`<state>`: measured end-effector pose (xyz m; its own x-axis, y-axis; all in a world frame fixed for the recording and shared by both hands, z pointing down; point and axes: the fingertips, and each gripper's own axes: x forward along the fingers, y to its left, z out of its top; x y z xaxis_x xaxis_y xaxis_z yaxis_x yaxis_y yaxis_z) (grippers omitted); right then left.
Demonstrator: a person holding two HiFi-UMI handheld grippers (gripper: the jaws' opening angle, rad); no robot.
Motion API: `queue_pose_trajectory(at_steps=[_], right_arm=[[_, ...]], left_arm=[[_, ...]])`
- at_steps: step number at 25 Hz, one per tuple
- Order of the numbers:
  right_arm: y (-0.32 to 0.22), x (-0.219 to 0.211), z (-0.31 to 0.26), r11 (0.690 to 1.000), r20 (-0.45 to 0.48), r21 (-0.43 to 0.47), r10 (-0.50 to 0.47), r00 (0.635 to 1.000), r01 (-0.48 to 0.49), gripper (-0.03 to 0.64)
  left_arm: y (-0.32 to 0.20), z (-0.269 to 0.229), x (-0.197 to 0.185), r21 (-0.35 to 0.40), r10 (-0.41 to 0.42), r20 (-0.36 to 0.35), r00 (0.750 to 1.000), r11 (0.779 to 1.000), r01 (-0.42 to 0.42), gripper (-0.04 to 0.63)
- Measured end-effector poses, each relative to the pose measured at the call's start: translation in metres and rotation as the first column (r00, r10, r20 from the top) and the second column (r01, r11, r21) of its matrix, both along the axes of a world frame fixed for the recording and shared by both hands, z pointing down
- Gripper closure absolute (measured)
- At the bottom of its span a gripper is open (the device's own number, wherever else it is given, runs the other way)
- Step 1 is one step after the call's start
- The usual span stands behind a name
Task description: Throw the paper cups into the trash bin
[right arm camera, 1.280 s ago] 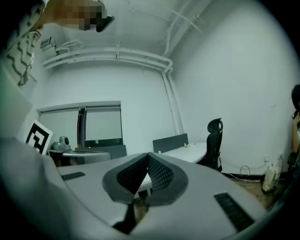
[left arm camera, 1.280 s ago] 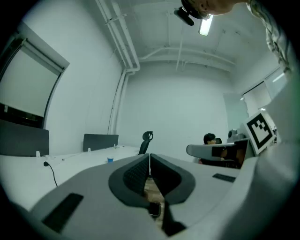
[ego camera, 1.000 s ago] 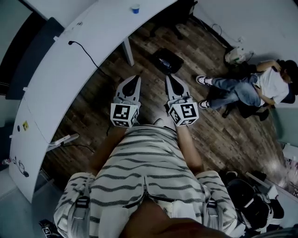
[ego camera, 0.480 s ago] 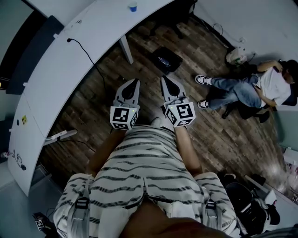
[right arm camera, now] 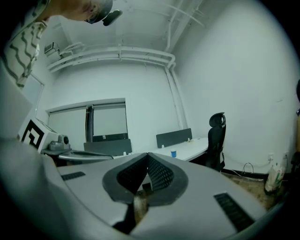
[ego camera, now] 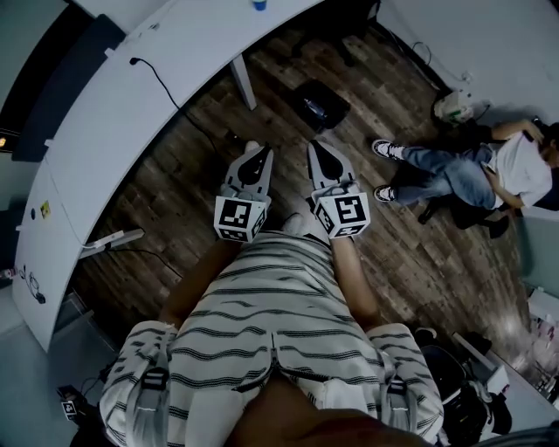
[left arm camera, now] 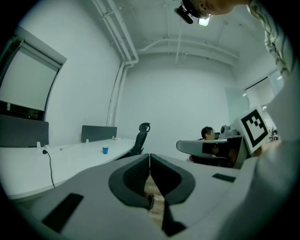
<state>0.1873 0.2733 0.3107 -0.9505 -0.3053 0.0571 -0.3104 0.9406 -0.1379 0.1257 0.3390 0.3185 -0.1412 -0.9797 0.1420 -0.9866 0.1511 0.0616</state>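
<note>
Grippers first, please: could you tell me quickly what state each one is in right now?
The left gripper: closed, holding nothing.
The right gripper: closed, holding nothing.

White curved worktop (ego camera: 131,113) sweeps round to the left of the left tool (ego camera: 258,153) and on ahead of it, well apart from it. One small blue paper cup (ego camera: 258,4) stands upright on that worktop, far ahead of both tools, with bare surface around it. A black cable (ego camera: 155,77) trails across the top, further left. Below it all is the wood-plank floor (ego camera: 175,201). On the floor just ahead of the right tool (ego camera: 317,148) sits a black trash bin (ego camera: 321,105). A white power strip (ego camera: 112,243) lies well left of the left tool. A seated person's shoes (ego camera: 382,150) rest on the floor off to the right.
</note>
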Motion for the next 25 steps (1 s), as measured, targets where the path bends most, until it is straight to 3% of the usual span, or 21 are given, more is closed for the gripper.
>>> queue_pose_trajectory(at_steps=[10, 17, 25], right_arm=[[-0.054, -0.055, 0.000, 0.999, -0.032, 0.044, 0.010, 0.999, -0.008, 0.600], [-0.115, -0.140, 0.003, 0.997, -0.028, 0.063, 0.038, 0.999, -0.036, 0.600], [-0.197, -0.199, -0.005, 0.989, -0.051, 0.055, 0.140, 0.989, -0.138, 0.600]], left_arm=[[-0.060, 0.002, -0.054, 0.041, 0.022, -0.015, 1.000, 0.999, -0.021, 0.571], [-0.127, 0.007, -0.139, 0.052, 0.045, -0.043, 0.998, 0.998, -0.043, 0.571], [-0.209, 0.001, -0.208, 0.025, 0.153, -0.050, 0.987, 0.988, -0.152, 0.571]])
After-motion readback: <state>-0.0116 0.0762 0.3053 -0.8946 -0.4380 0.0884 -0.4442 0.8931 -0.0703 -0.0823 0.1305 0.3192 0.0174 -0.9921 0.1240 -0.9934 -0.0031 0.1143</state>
